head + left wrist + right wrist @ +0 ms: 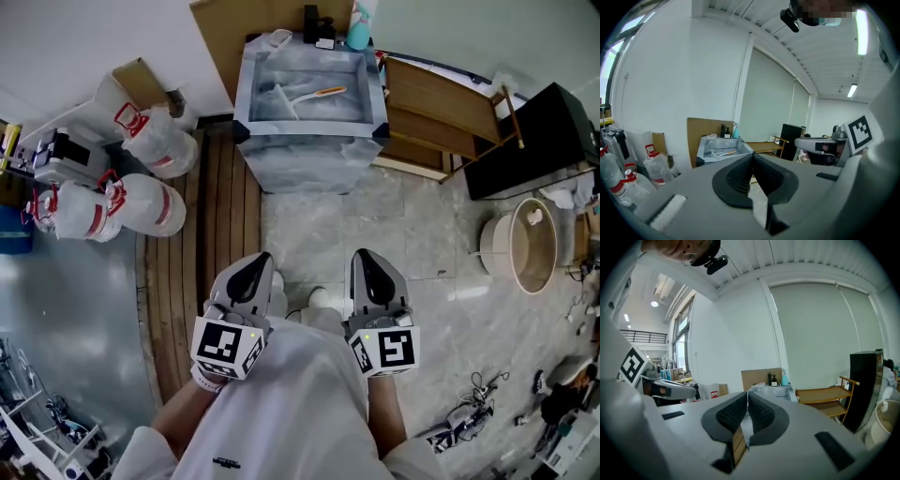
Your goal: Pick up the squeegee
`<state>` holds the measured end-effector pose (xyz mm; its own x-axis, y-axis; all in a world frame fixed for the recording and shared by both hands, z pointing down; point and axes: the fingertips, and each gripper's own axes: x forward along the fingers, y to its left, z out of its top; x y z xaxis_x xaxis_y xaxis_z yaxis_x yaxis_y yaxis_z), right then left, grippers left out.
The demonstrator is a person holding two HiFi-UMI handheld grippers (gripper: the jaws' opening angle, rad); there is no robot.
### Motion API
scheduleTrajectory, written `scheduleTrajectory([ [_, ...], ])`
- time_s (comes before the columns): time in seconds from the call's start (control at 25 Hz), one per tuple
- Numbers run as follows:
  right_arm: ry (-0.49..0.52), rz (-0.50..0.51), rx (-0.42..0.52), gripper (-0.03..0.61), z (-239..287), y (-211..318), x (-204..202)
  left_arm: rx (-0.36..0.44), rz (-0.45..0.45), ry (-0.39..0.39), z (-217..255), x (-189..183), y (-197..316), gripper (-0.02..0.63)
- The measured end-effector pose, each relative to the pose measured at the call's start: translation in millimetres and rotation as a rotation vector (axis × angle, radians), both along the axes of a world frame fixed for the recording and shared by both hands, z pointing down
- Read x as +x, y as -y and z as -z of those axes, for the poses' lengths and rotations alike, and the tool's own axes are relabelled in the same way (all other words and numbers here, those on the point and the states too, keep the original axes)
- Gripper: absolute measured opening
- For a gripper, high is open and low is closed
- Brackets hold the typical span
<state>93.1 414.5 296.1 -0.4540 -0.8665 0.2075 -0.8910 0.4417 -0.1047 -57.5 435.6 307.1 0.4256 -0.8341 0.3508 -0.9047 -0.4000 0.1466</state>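
The squeegee (302, 97), white with an orange handle, lies inside a plastic-wrapped grey tub (309, 155) at the top middle of the head view. Far below it, close to the person's body, my left gripper (255, 269) and right gripper (367, 262) point toward the tub. Both are shut with nothing between the jaws. In the left gripper view the shut left gripper (753, 158) aims at the distant tub (708, 157), where the squeegee (723, 153) shows faintly. In the right gripper view the right gripper (747, 397) is also shut, and the tub (765, 389) sits just past its tip.
Several large water jugs (155, 141) lie on the left beside a slatted wooden platform (202, 234). To the right of the tub stand a wooden rack (441, 108), a black cabinet (534, 141) and a round basin (530, 246). Bottles (359, 28) stand behind the tub. Cables (469, 412) lie at lower right.
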Motion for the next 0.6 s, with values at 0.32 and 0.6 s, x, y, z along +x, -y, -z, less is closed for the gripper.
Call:
scheduleTrajectory([
  [0.32, -0.013, -0.052, -0.001, 0.006, 1.4, 23.7, -30.0, 0.011, -0.022, 0.003, 0.2, -49.5, 23.1, 0.005],
  [0.6, -0.035, -0.049, -0.026, 0.006, -1.8, 54.3, -81.1, -0.013, -0.035, -0.042, -10.4, -96.3, 51.3, 0.005],
])
